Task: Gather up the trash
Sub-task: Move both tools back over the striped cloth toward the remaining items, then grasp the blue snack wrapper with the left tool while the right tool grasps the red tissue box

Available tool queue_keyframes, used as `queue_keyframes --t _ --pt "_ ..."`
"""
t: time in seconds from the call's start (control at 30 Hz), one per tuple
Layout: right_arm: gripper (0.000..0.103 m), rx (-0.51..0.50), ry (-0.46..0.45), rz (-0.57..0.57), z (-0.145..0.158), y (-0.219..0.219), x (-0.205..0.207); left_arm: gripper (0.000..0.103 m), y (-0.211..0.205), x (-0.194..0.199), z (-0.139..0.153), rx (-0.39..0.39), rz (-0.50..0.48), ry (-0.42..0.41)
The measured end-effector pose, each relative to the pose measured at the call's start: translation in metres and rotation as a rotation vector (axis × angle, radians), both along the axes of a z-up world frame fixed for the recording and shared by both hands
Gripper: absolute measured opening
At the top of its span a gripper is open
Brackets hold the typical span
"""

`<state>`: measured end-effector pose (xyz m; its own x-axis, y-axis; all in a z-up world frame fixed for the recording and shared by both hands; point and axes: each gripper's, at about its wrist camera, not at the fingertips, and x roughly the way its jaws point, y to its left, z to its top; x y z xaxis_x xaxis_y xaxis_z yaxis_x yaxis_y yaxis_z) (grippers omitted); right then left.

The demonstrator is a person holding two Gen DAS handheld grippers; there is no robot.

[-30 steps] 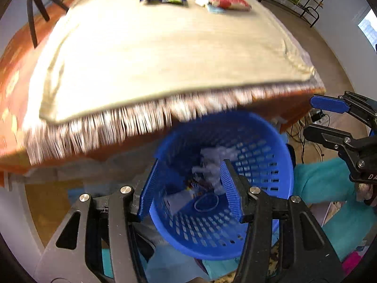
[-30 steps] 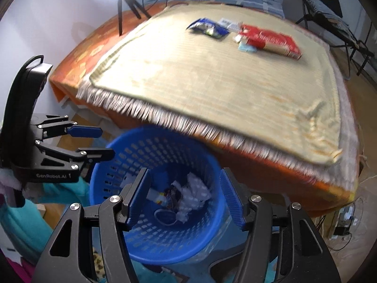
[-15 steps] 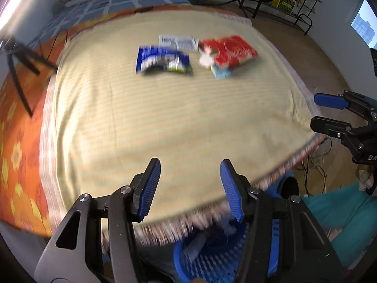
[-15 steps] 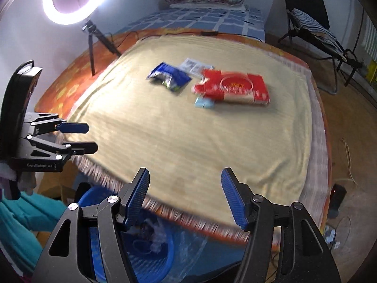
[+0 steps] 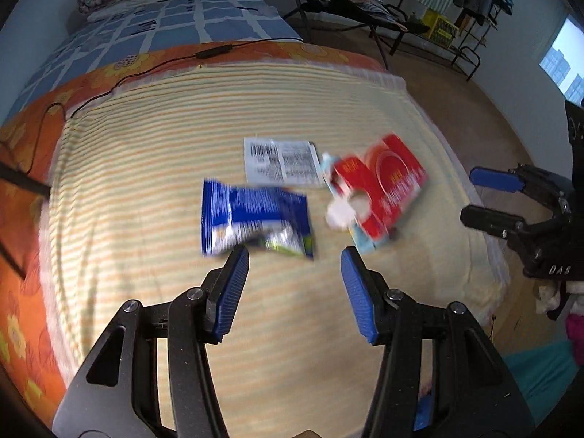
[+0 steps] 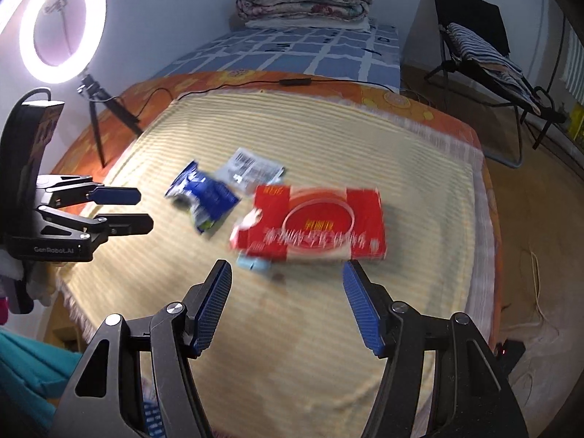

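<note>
Both grippers hang over a yellow striped mat (image 5: 153,168) spread on an orange flowered bedcover (image 6: 401,104), and both have their blue-padded jaws spread wide with nothing between them. The left gripper (image 5: 294,284) sits just short of a blue snack wrapper (image 5: 255,221), whose near edge lies close to the left jaw's tip. The right gripper (image 6: 286,295) faces a red carton (image 6: 314,224) lying flat on the mat (its print is too blurred to read).

The trash is gathered near the middle of the mat. The red carton is the largest piece; the blue snack wrapper lies just beside it on the side toward the left gripper, and a white printed packet (image 5: 281,162) with a barcode lies beyond the two, touching or overlapping the wrapper's far edge. A small pale-blue piece (image 6: 253,264) pokes out from under the carton's near corner, and a white scrap (image 5: 339,215) rests against the carton's end.

Beyond the mat, a black cable (image 6: 233,85) runs across the bedcover. A lit ring light (image 6: 60,23) on a tripod stands off the mat's left edge.
</note>
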<state>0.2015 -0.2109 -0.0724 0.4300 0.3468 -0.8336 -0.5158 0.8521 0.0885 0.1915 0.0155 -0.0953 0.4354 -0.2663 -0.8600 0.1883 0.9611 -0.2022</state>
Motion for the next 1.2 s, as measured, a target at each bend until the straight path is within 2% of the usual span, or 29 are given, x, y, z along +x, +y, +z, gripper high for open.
queue_keyframes --t 0.3,0.47,0.67,0.8,0.87,1.03,1.2 --pt "0.063 0.023 0.048 -0.007 -0.018 0.009 0.063 0.054 0.011 0.054 -0.019 -0.062 0.041 0.000" --pt "0.063 0.027 0.076 -0.011 -0.031 0.017 0.090 0.054 0.006 0.068 -0.030 -0.018 0.014 -0.002" --pt "0.063 0.027 0.107 -0.004 -0.045 0.028 0.113 0.054 0.013 0.082 -0.031 -0.042 0.032 -0.002" --pt "0.063 0.035 0.145 -0.017 -0.054 0.030 0.123 0.054 0.007 0.089 -0.039 -0.024 -0.007 0.031" --pt "0.063 0.030 0.176 -0.022 -0.061 0.030 0.126 0.054 0.007 0.089 -0.047 -0.047 -0.028 0.082" --pt "0.063 0.005 0.237 -0.053 -0.070 0.020 0.126 0.054 0.012 0.075 -0.051 -0.042 -0.031 0.108" --pt "0.063 0.075 0.321 -0.097 -0.074 -0.004 0.112 0.054 0.011 0.050 -0.053 -0.040 -0.052 0.138"
